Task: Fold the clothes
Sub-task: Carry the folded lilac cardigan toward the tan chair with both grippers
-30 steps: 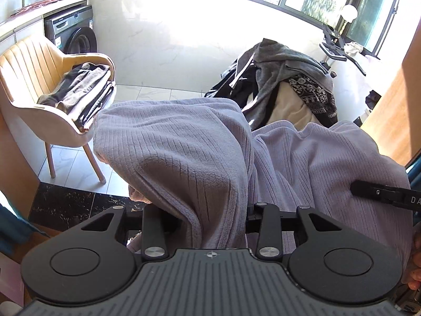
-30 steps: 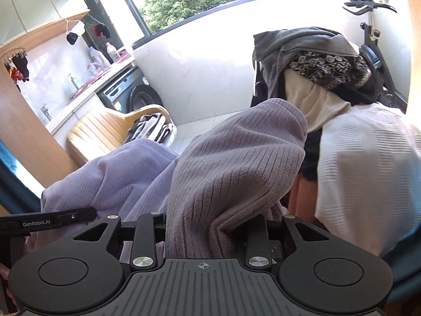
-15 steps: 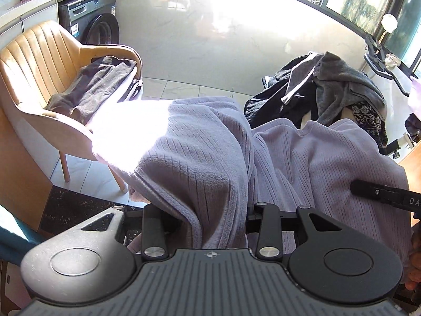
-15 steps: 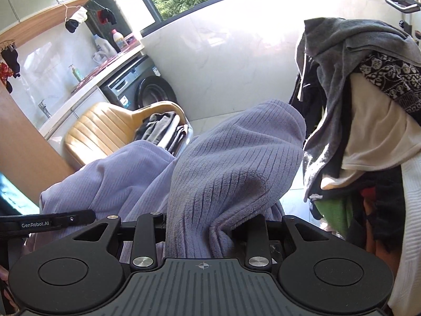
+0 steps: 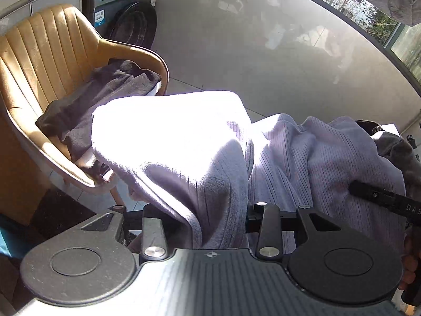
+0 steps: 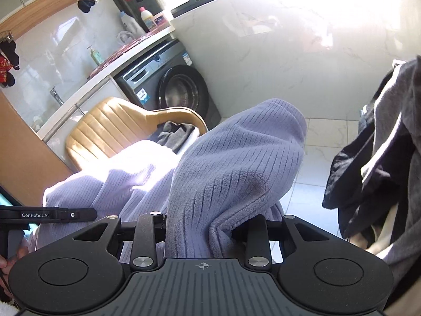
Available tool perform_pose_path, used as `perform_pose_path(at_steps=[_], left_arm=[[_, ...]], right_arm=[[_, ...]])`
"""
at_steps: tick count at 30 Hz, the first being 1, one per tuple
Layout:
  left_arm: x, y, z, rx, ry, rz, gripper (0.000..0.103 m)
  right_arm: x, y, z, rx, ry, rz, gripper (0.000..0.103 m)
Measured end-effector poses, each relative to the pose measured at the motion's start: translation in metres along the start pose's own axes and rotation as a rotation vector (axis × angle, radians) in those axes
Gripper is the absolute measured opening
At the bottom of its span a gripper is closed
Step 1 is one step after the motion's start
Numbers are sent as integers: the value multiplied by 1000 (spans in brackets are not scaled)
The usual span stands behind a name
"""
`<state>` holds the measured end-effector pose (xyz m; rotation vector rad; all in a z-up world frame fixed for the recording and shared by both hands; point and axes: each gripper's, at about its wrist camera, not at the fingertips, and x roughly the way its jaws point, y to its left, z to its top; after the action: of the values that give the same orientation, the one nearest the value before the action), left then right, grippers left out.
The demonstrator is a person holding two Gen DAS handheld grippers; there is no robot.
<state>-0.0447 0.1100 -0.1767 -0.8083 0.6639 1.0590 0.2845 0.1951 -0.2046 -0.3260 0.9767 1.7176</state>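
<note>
A lilac ribbed fleece garment (image 5: 302, 163) hangs bunched between both grippers, held up off the floor. My left gripper (image 5: 210, 210) is shut on one thick fold of it, and the cloth hides its fingertips. My right gripper (image 6: 202, 218) is shut on another fold of the same lilac garment (image 6: 236, 163), fingertips buried too. Sunlight whitens part of the cloth. A tan chair (image 5: 44, 60) to the left carries a stack of dark folded clothes (image 5: 100, 92), also visible as dark folded clothes (image 6: 173, 134) on the tan chair (image 6: 110, 123) in the right wrist view.
A grey washing machine (image 6: 171, 84) stands behind the chair under a counter with bottles (image 6: 147, 18). A heap of grey and black clothes (image 6: 381, 144) hangs at the right. White tiled floor (image 6: 323, 137) and a pale marble wall (image 5: 263, 52) lie ahead.
Both grippers have swung left with the lilac garment still held. The chair and washing machine are nearer and more central; the clothes heap slid to the right edge. The exercise bike left view.
</note>
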Motion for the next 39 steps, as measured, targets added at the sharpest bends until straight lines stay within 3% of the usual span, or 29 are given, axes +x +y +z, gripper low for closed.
perform_pose_path(at_steps=[9,17,21,32,39], left_arm=[[42,46,72,-166,-81,43,39],[72,122,139,-312,-102,71,39],[81,164,164,-354,-112,117,39],[115,276,184,-683,-145,298,39],[147,312,200,-812,-143,451,39]], right_arm=[[101,6,147,-240,56,112,29],[214,49,231,-322,145,166,29],[268,80,261,-383,188,229,29],[439,183,309,-549,375,443,29],[535,226,325,-615,504,588,29]])
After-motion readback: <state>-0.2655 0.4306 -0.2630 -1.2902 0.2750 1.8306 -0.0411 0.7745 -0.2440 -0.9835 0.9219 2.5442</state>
